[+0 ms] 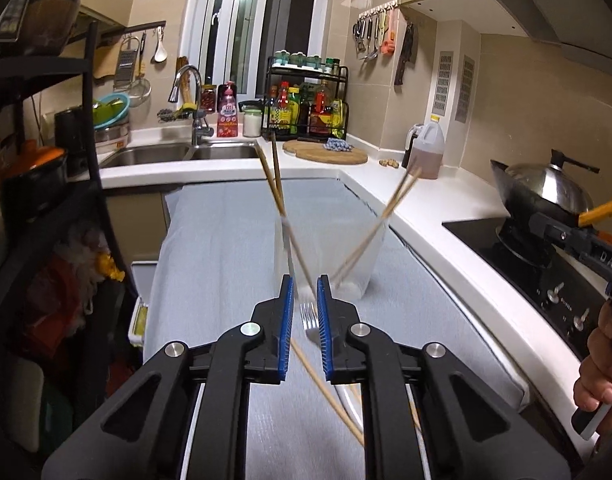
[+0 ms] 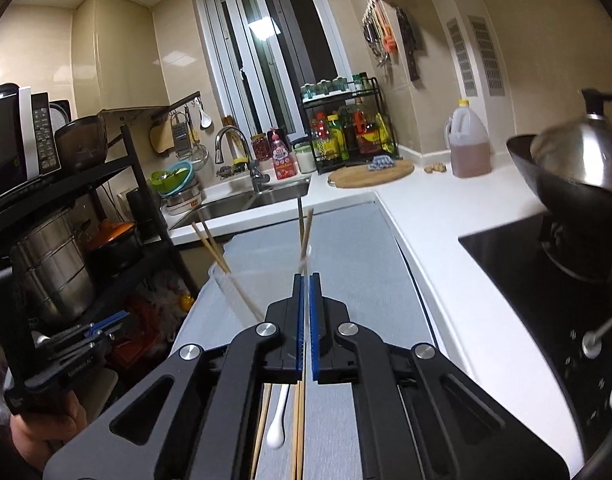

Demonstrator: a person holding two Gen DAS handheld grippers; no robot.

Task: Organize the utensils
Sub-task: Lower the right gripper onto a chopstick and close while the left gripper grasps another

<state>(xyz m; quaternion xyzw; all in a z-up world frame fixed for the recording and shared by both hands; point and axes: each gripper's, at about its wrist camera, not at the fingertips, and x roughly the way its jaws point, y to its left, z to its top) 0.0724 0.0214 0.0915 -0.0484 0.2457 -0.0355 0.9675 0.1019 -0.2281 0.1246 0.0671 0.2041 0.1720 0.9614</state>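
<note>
A clear plastic cup (image 1: 326, 256) stands on the grey mat (image 1: 225, 240) and holds several wooden chopsticks (image 1: 275, 176) that lean out both ways. My left gripper (image 1: 306, 292) is open just in front of the cup, with a loose chopstick (image 1: 326, 392) passing between its jaws; I cannot tell if it touches them. A metal fork (image 1: 310, 320) lies on the mat below. My right gripper (image 2: 306, 284) is shut on a chopstick (image 2: 299, 424) that runs along its jaws. A white spoon (image 2: 277, 424) and more chopsticks (image 2: 261, 428) lie under it.
A white counter (image 1: 426, 220) borders the mat on the right, with a black hob (image 1: 526, 264) and a lidded wok (image 1: 546, 196). Behind are a sink (image 1: 177, 152), a spice rack (image 1: 306, 100), a cutting board (image 1: 326, 152) and an oil jug (image 1: 426, 148). A black shelf rack (image 2: 65, 220) stands left.
</note>
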